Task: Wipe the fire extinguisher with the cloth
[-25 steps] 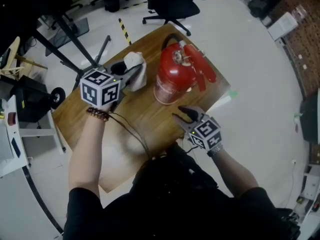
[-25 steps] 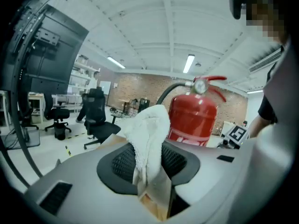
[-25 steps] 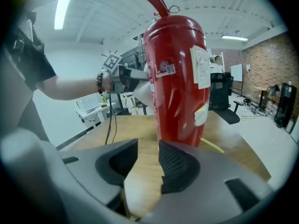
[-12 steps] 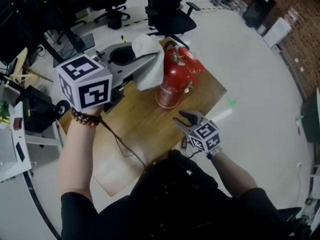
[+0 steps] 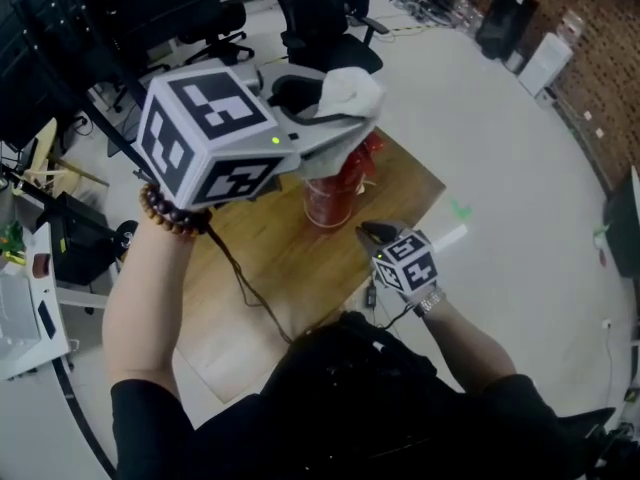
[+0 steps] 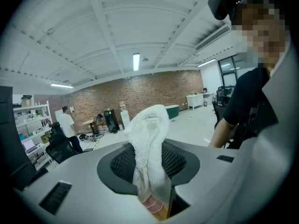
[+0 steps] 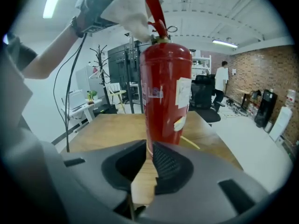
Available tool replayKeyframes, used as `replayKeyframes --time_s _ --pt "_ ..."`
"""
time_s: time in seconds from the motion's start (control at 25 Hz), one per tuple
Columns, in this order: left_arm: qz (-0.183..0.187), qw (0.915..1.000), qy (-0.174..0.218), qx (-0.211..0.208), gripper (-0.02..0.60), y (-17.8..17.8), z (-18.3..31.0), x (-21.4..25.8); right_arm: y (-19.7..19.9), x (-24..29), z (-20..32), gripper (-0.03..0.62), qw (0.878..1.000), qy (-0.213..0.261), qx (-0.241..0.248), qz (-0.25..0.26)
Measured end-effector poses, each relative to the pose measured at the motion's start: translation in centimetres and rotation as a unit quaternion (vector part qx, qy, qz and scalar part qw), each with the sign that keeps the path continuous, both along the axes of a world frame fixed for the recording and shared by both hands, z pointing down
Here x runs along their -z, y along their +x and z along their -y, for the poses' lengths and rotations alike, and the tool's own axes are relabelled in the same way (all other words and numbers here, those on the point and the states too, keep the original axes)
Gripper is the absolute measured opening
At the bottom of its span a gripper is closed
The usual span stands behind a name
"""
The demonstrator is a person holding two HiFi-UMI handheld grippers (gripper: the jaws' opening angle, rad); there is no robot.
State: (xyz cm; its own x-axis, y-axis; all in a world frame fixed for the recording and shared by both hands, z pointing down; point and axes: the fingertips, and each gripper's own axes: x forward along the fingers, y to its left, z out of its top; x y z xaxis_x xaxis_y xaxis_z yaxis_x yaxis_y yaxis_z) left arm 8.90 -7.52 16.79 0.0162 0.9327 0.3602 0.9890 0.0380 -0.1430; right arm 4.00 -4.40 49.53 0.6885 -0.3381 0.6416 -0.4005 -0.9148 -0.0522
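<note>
Left gripper view: your left gripper clamps the cloth; your right gripper, jaws just closing to a narrow gap with nothing between, faces the fire extinguisher.

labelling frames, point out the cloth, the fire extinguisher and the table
cloth (image 6: 149, 125): left gripper view, its bunched upper fold
fire extinguisher (image 7: 163, 87): right gripper view, red cylinder body
table (image 5: 292, 250): head view, bare wooden top

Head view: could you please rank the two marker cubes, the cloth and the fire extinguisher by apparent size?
1. left marker cube, inflated by nearness to the camera.
2. fire extinguisher, though partly hidden.
3. cloth and right marker cube look alike; no ranking.
</note>
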Motion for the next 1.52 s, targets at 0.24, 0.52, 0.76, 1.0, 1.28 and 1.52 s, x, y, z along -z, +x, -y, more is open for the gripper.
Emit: replayKeyframes --time_s 0.24,0.52,0.76,1.0,1.28,1.52 --pt "-0.029 0.9964 0.072 -0.035 0.126 -1.0 -2.8 -1.6 0.9 2.3 -1.0 0.049 1.000 -0.003 0.009 0.013" --pt "-0.052 0.9839 0.169 -0.026 0.126 1.2 -3.9 -5.2 1.3 1.7 -1.5 0.051 1.000 0.001 0.019 0.025" --pt "-0.022 0.9827 0.183 0.013 0.126 5.5 -3.6 -6.5 1.9 0.8 -2.1 0.051 0.999 0.006 0.022 0.035" --pt "0.009 0.9810 0.191 0.034 0.126 9.5 -3.2 -7.7 2.2 0.1 -2.5 0.051 0.999 0.010 0.023 0.047" --pt "-0.020 0.9719 0.228 0.054 0.126 12.9 -3.0 -9.5 2.7 -0.8 -3.4 0.051 0.998 0.019 0.018 0.054" --pt "-0.001 0.9720 0.224 0.070 0.126 16.0 -2.8 -11.2 3.2 -1.7 -4.0 0.051 0.997 0.023 0.017 0.065"
